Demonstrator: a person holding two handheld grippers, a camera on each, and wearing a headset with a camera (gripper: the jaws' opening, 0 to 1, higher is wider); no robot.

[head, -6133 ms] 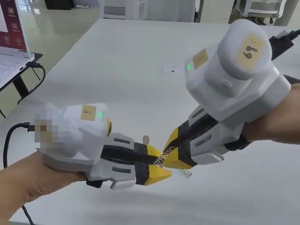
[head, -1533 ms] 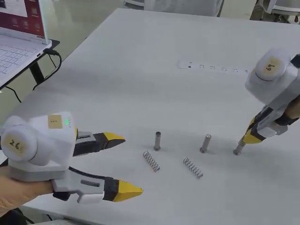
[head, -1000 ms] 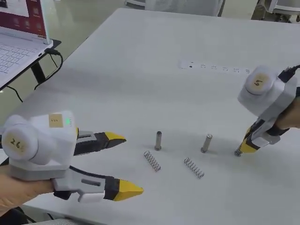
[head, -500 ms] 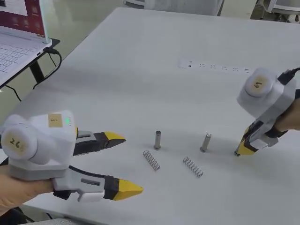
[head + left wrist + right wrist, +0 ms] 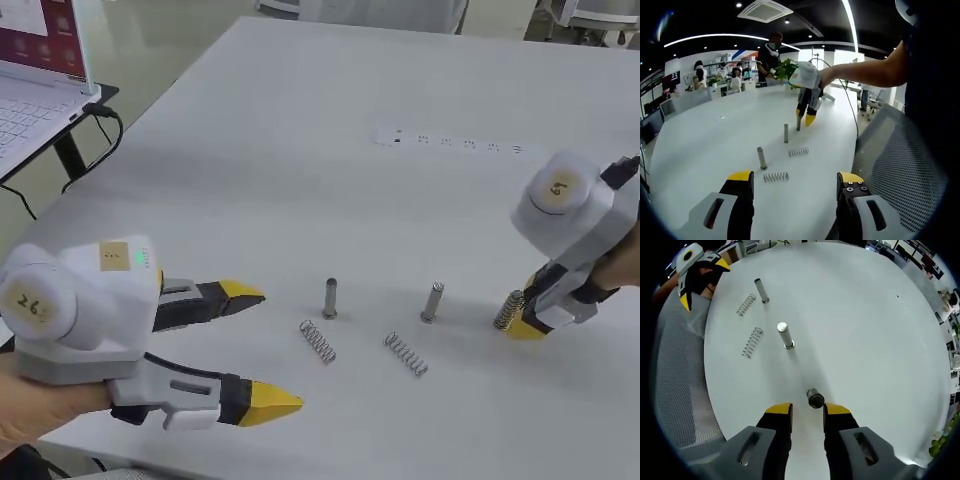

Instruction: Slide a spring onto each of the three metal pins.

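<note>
Three metal pins stand in a row on the white table. The left pin [image 5: 330, 298] and the middle pin [image 5: 432, 301] are bare. The right pin [image 5: 508, 310] has a spring coiled around it. Two loose springs [image 5: 317, 341] [image 5: 405, 354] lie in front of the bare pins. My right gripper [image 5: 525, 327] rests just beside the sprung pin [image 5: 815, 398], its jaws slightly apart and nothing between them. My left gripper [image 5: 258, 347] hovers wide open at the near left, well short of the springs [image 5: 776, 176] [image 5: 798, 151].
A laptop [image 5: 30, 60] on a stand with a cable sits off the table's left edge. A power strip [image 5: 450, 143] lies flat in the table farther back. A mesh chair [image 5: 900, 165] stands close behind the near table edge. People stand far off.
About six seconds ago both grippers met over a spring. In the last second the right gripper eased back from the right pin, and the spring now shows on it. The left gripper stayed put.
</note>
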